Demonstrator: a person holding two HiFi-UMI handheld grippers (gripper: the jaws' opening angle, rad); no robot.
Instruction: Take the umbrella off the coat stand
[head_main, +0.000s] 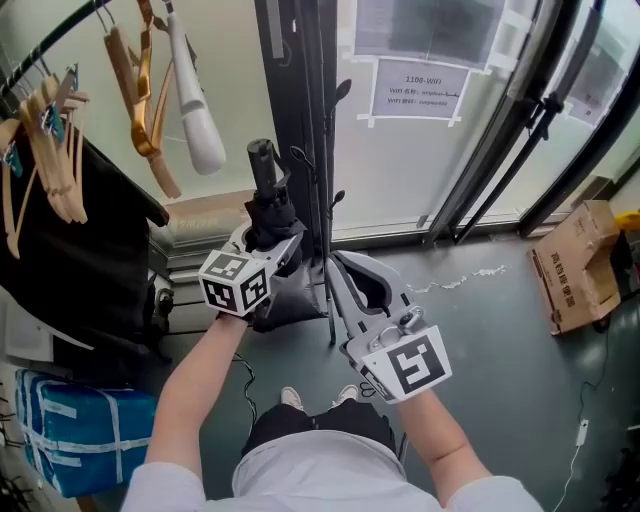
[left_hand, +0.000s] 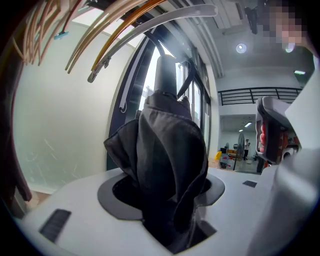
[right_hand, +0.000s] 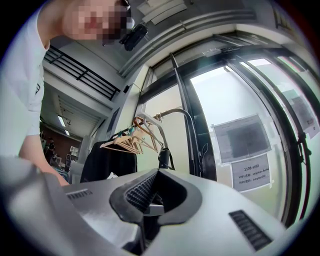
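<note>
Folded black fabric umbrella (head_main: 268, 200) with stubby cylindrical handle, left of centre in head view, upright, canopy clamped between left tongs (head_main: 266, 243). Just right of it, thin black metal coat stand (head_main: 318, 150). Right tongs (head_main: 338, 268) beside its pole, closed together on nothing. Wooden hangers (head_main: 140, 90) at upper left; brown cardboard box (head_main: 575, 270) on floor, far right.

umbrella (head_main: 265, 185), lower part: hidden behind the left gripper (head_main: 270, 232) in the head view
coat stand (head_main: 325, 150), top: cut off by the head view's upper edge
paper notice (head_main: 420, 90), smaller print: too small to read
wooden hangers (head_main: 50, 150): leftmost one cut by the left edge
</note>
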